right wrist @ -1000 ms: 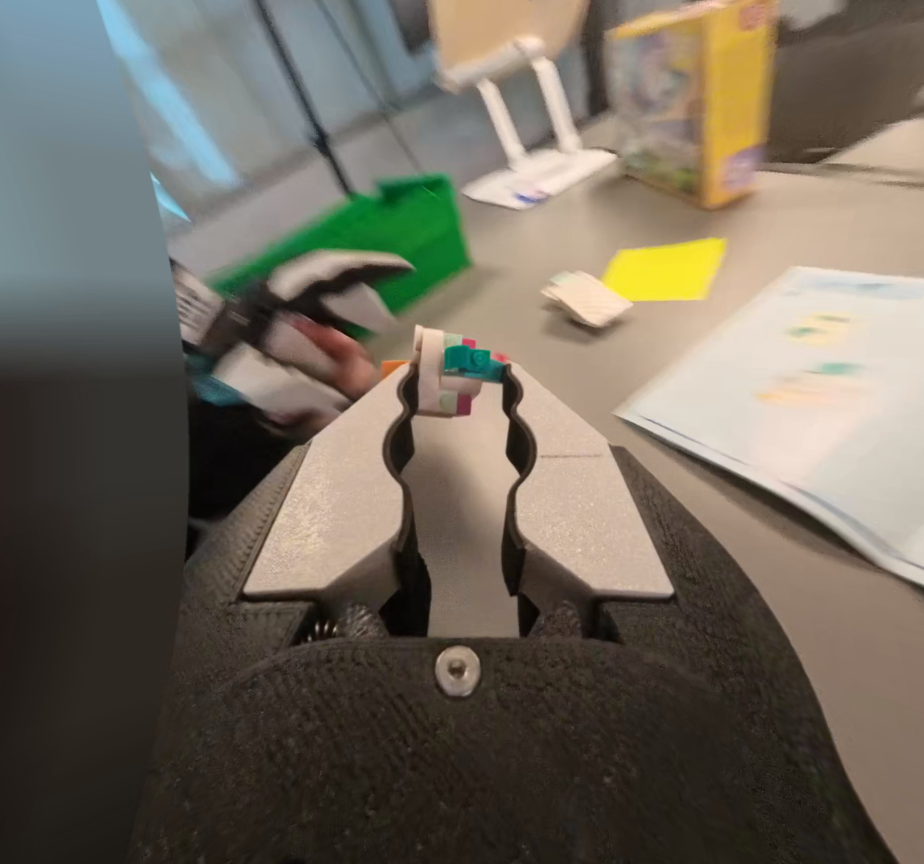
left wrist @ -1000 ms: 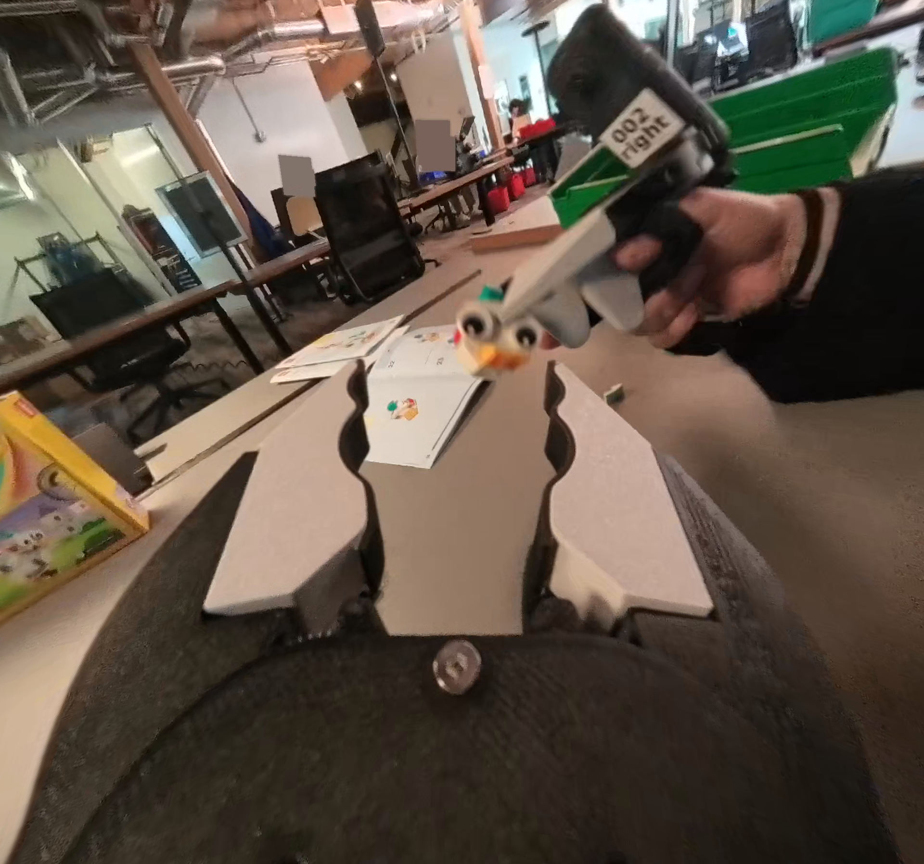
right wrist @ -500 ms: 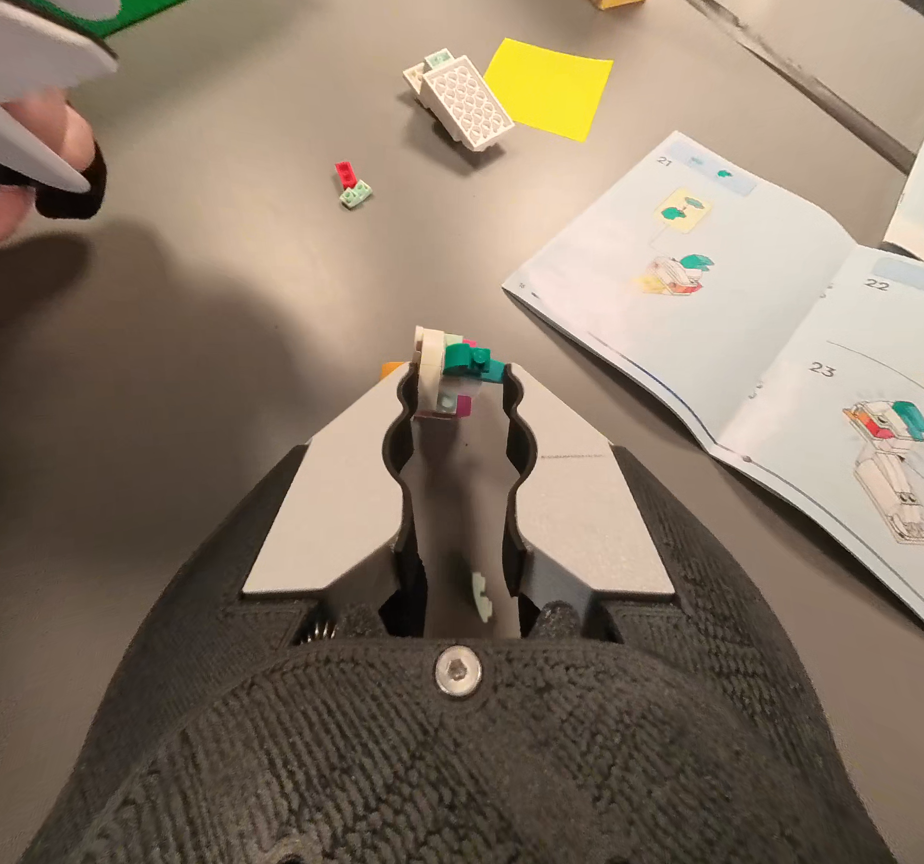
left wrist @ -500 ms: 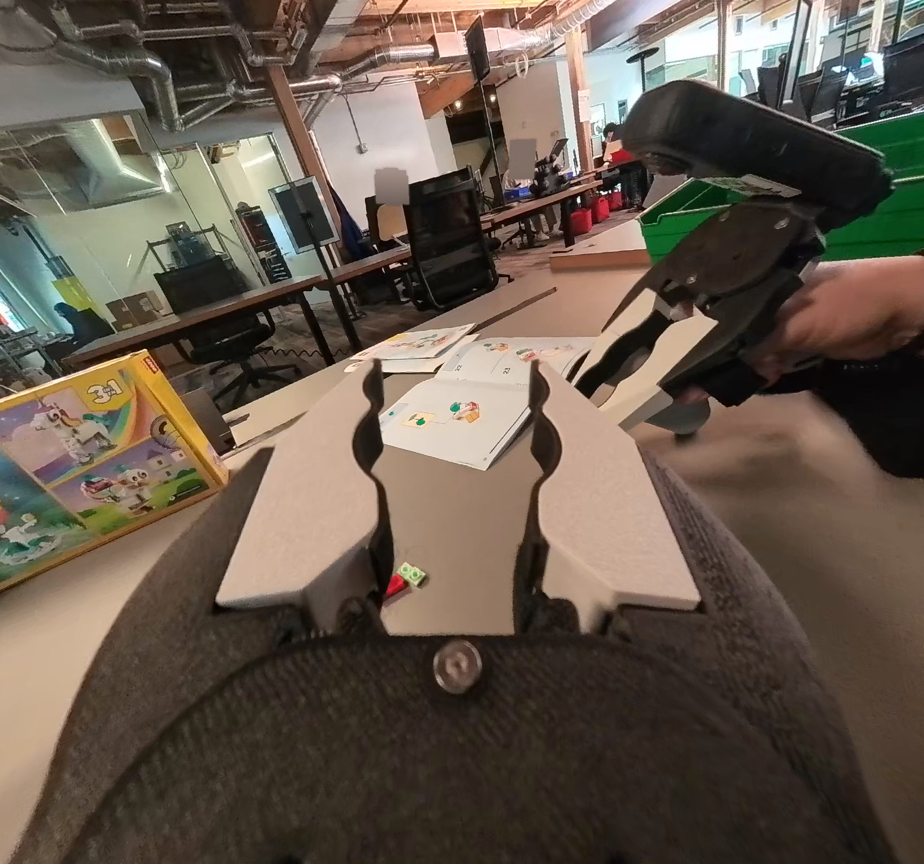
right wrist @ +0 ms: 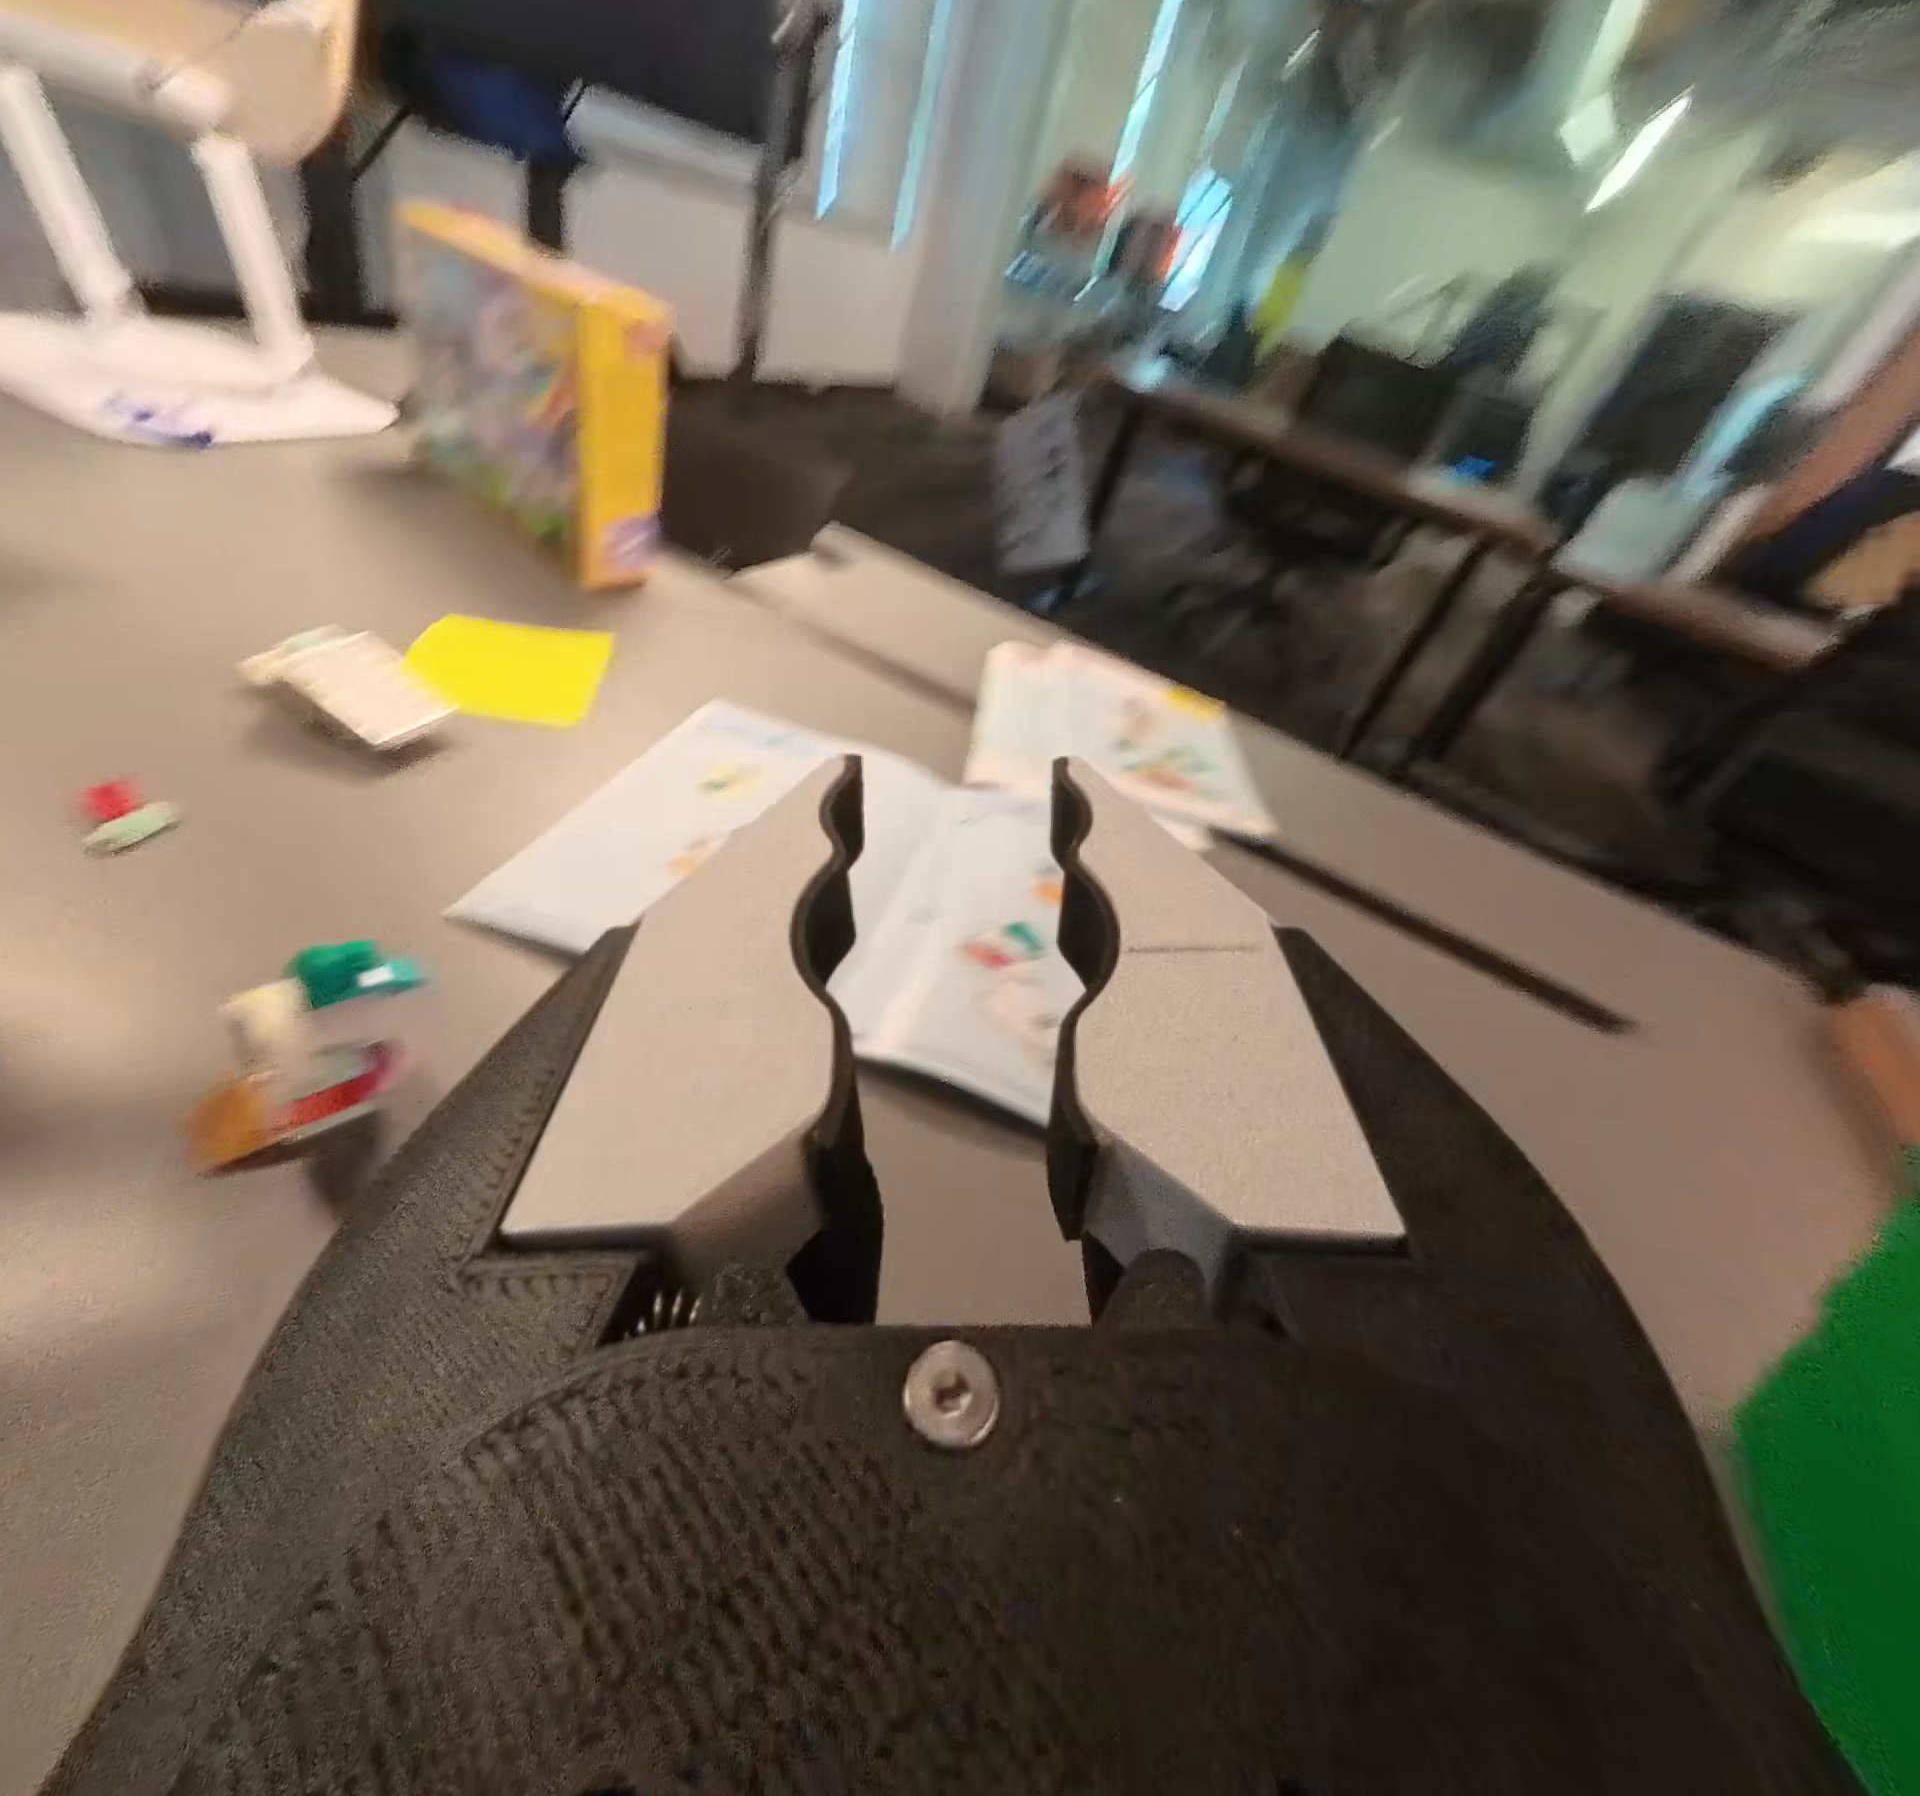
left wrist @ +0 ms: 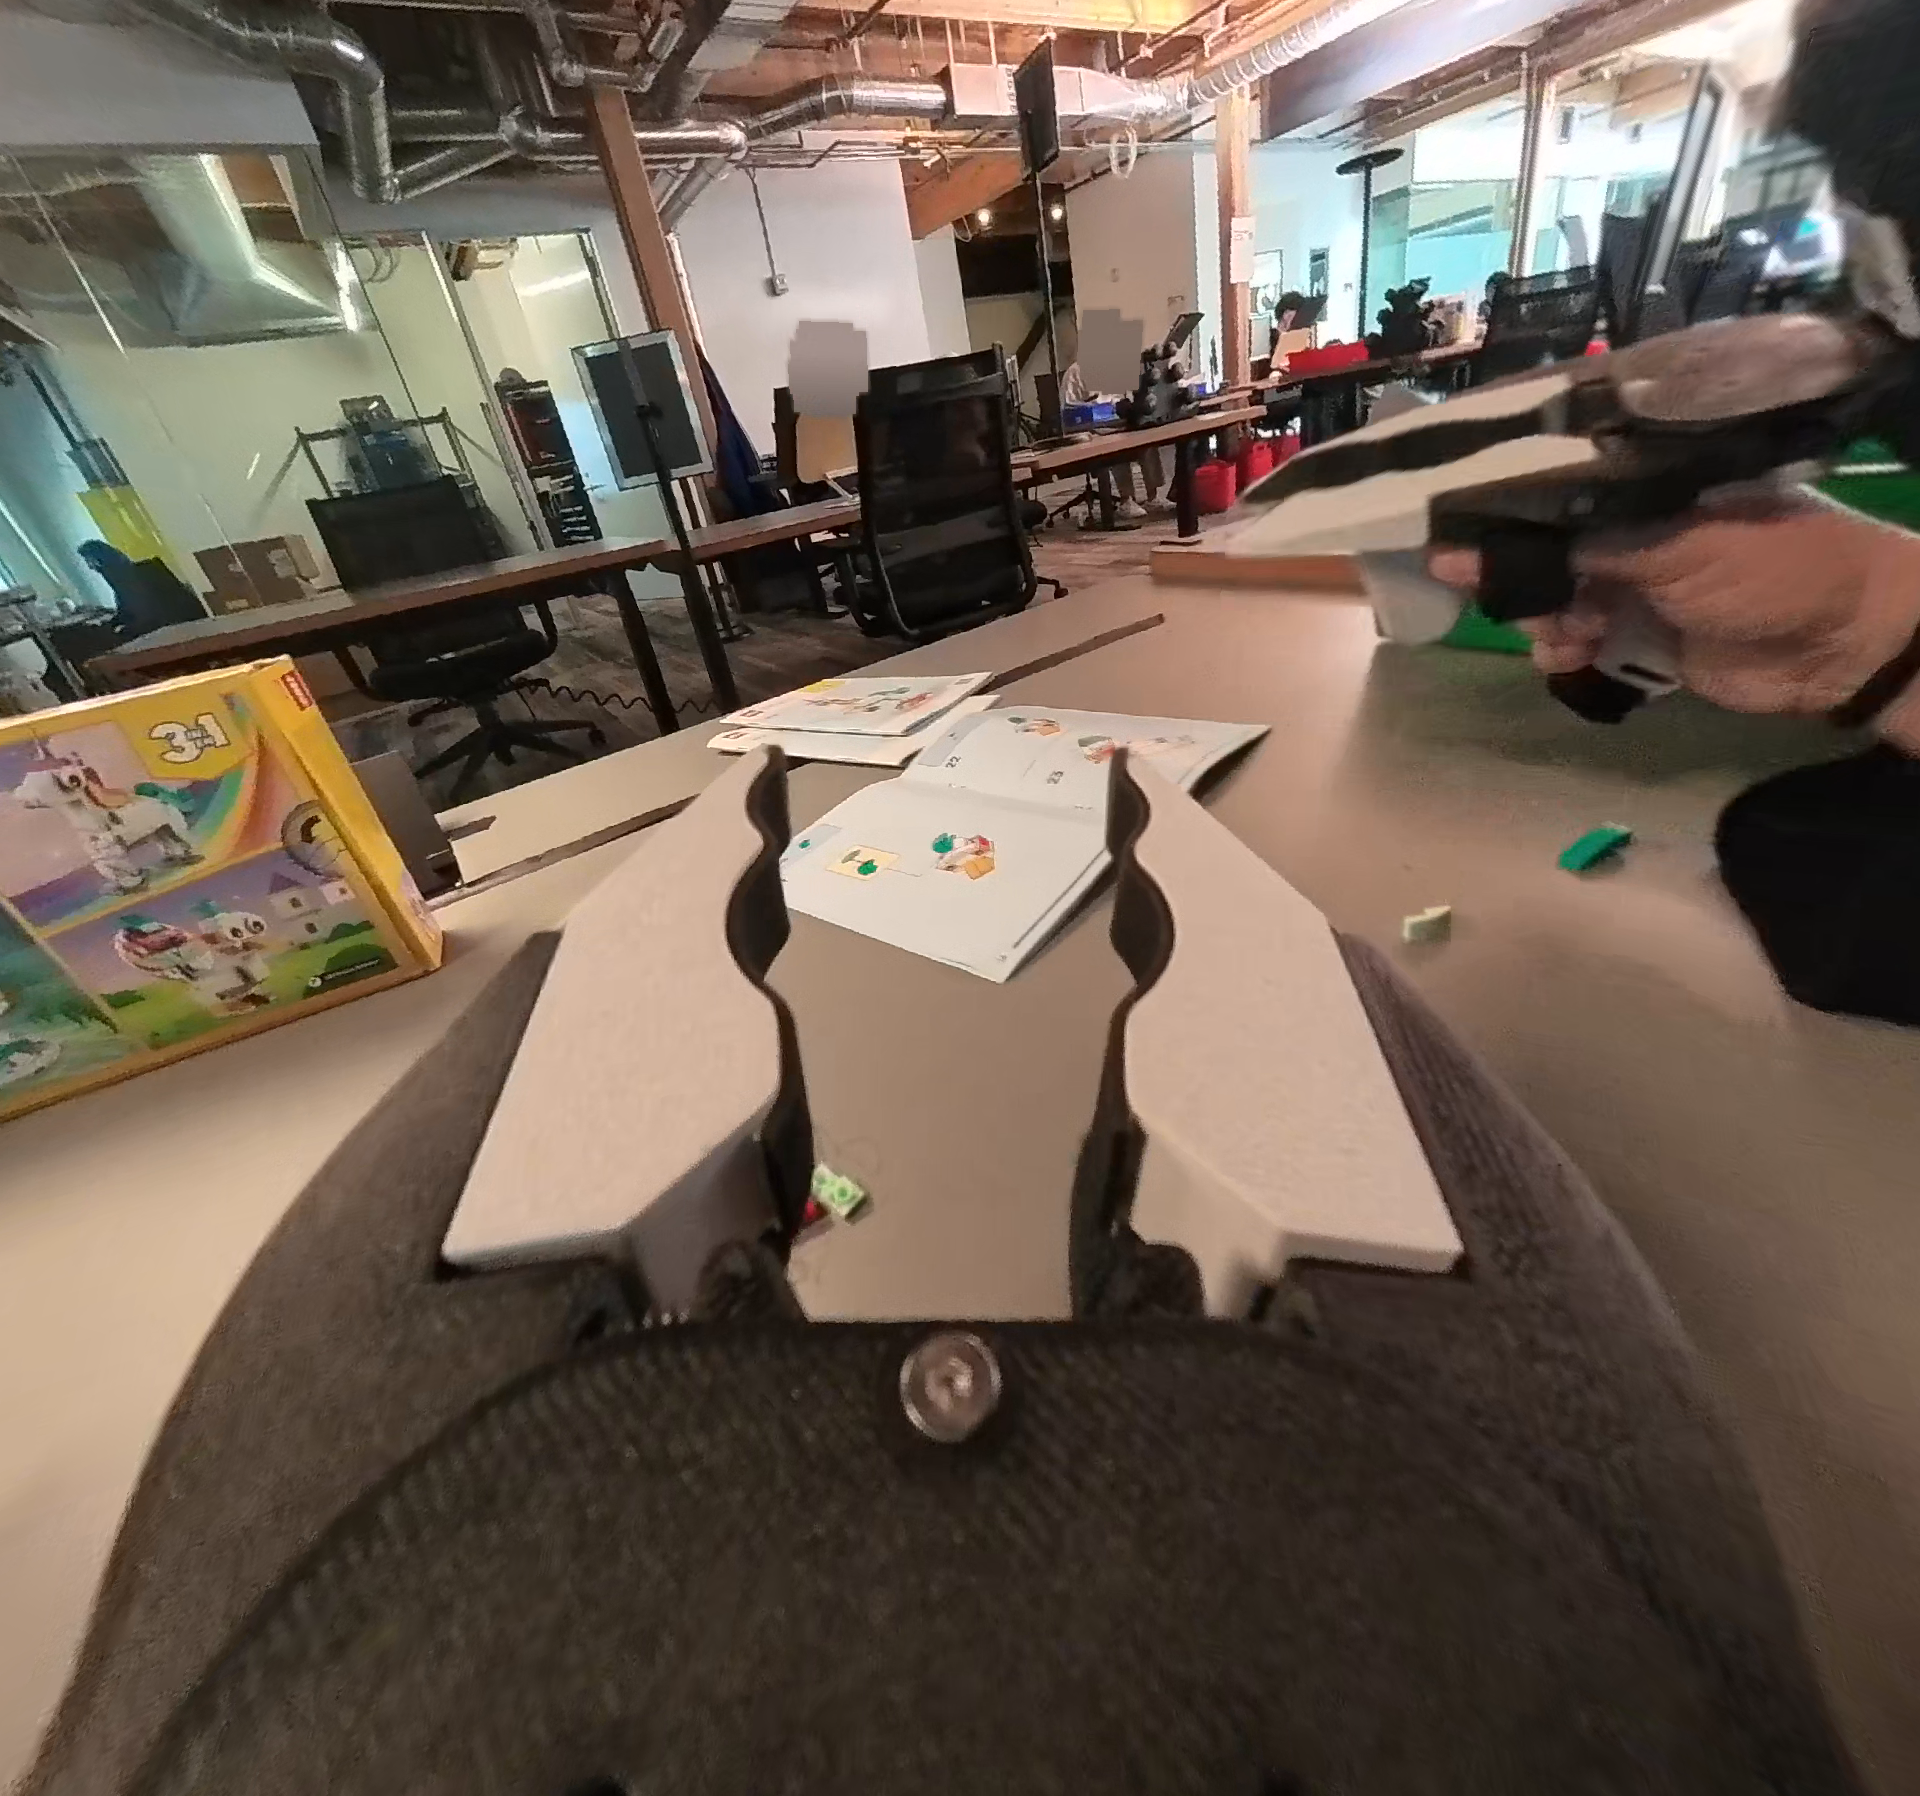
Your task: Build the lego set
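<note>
My right gripper (right wrist: 954, 778) is open with a narrow gap and holds nothing; it hovers over the open instruction booklet (right wrist: 717, 842). A small lego build (right wrist: 301, 1050) in white, teal, red and orange stands on the grey table to the gripper's left, blurred. My left gripper (left wrist: 945, 770) is open wide and empty, low over the table. A tiny red and pale-green brick pair (left wrist: 836, 1198) lies between its fingers near their base. The right gripper also shows in the left wrist view (left wrist: 1262, 515), held by a hand at the upper right.
A yellow lego box (left wrist: 187, 873) stands at the left. A teal brick (left wrist: 1590, 847) and a pale-green brick (left wrist: 1425, 925) lie to the right. A white plate piece (right wrist: 353, 686), yellow paper (right wrist: 509, 671), red and green bricks (right wrist: 125, 811) and a green bin (right wrist: 1849, 1434) show.
My right gripper has let go of the small lego build, which now stands on the table to its left, and has swung up and away. My left gripper has barely moved.
</note>
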A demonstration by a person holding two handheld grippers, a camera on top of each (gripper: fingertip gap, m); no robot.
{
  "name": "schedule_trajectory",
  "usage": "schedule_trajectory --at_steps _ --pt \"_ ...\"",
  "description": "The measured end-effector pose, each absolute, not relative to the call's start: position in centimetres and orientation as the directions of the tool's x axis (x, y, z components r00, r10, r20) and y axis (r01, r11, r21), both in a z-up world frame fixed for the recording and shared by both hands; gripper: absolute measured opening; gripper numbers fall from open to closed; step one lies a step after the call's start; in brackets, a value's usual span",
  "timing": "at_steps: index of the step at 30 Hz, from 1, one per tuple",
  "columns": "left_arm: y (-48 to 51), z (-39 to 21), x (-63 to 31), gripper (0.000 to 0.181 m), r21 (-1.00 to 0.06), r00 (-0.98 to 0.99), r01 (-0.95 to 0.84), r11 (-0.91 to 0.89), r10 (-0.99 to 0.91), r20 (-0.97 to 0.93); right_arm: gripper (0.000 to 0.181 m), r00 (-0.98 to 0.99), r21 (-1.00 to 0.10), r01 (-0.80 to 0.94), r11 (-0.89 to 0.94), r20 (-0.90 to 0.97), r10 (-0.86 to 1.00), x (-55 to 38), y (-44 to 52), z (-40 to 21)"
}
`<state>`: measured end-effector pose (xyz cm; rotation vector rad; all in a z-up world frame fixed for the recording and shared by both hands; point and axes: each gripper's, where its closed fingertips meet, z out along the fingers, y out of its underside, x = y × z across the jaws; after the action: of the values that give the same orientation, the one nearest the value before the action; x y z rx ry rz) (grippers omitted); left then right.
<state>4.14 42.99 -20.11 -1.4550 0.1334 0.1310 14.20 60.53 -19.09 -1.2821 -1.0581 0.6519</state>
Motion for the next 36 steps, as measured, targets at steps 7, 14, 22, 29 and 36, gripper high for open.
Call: schedule_trajectory --at_steps 7,14,22,29,36 --pt "46.6 -17.8 2.1 0.064 -0.966 0.978 -0.196 0.167 0.098 -0.182 0.024 0.726 -0.884 0.085 0.459 0.37 0.58 21.2 66.9 -16.5" --pt "50.0 -19.2 1.5 0.062 -0.946 0.961 -0.273 0.175 0.101 -0.259 0.017 0.669 -0.782 0.215 0.586 0.554 0.494 19.2 67.0 -18.6" --pt "49.1 -18.5 2.0 0.062 -0.944 0.965 -0.261 0.202 0.034 -0.259 0.015 0.698 -0.826 0.163 0.539 0.483 0.529 18.8 67.9 -18.6" --pt "48.8 -18.3 1.6 0.062 -0.962 0.984 -0.175 0.211 0.017 -0.176 0.015 0.739 -0.863 0.107 0.494 0.401 0.542 19.7 68.7 -18.2" --pt "49.1 -18.7 2.1 0.061 -0.962 0.981 -0.189 0.197 0.005 -0.192 0.015 0.735 -0.857 0.107 0.503 0.409 0.541 19.7 68.5 -18.1"
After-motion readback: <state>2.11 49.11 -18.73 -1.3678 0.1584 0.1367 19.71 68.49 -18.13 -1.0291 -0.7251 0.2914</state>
